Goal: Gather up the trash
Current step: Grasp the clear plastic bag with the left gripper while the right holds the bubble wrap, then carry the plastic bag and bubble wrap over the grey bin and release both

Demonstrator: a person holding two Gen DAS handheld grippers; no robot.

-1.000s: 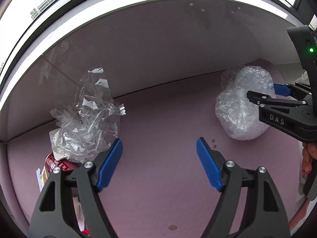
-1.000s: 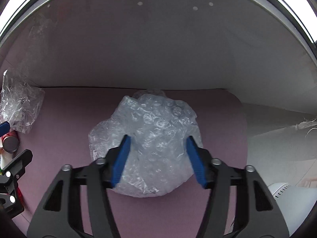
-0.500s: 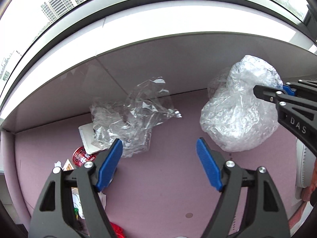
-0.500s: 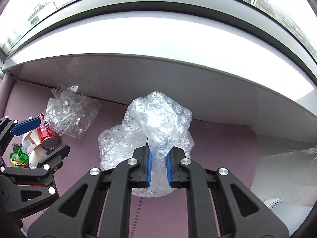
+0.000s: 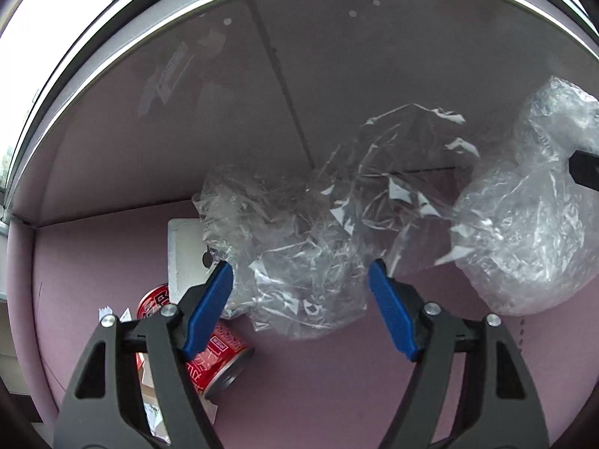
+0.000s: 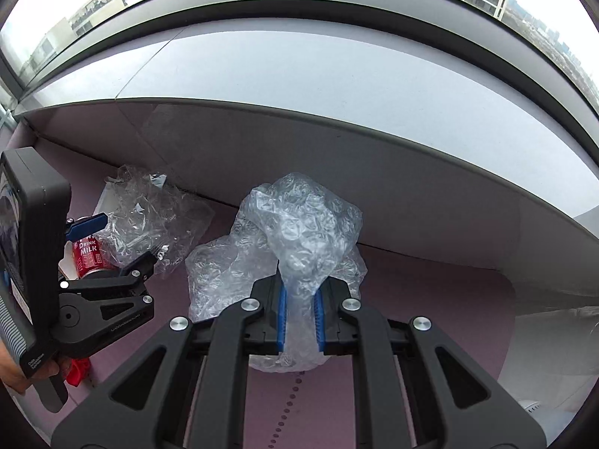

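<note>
Crumpled clear plastic film [image 5: 299,258] fills the middle of the left wrist view, lying on a mauve worktop [image 5: 337,393] close to the upright back panel [image 5: 337,86]. The left claw [image 5: 301,307] points down at it with jaws well apart; they have just been closing a little, the lower part of the film sits between the blue pads, and neither pad visibly presses on it. A red drink can [image 5: 221,359] lies on its side just beside the left pad, partly hidden by the claw, with a white card [image 5: 183,254] behind it. At the right edge hangs a bubble wrap bundle [image 5: 531,232].

From the right wrist view, the right claw [image 6: 299,316] is nearly closed, pinching a neck of the bubble wrap bundle [image 6: 299,232], which bulges above and beside the pads. The left claw [image 6: 112,243] shows at the left, over the clear plastic film [image 6: 149,213] and red drink can [image 6: 88,258].

Both plastics look feather-light, soft and springy, likely slippery too; a gathered fold in the middle of the film is probably the best hold. The can looks stiff and free to roll. The back panel closes off the far side, and the worktop lies open toward the camera and to the right
</note>
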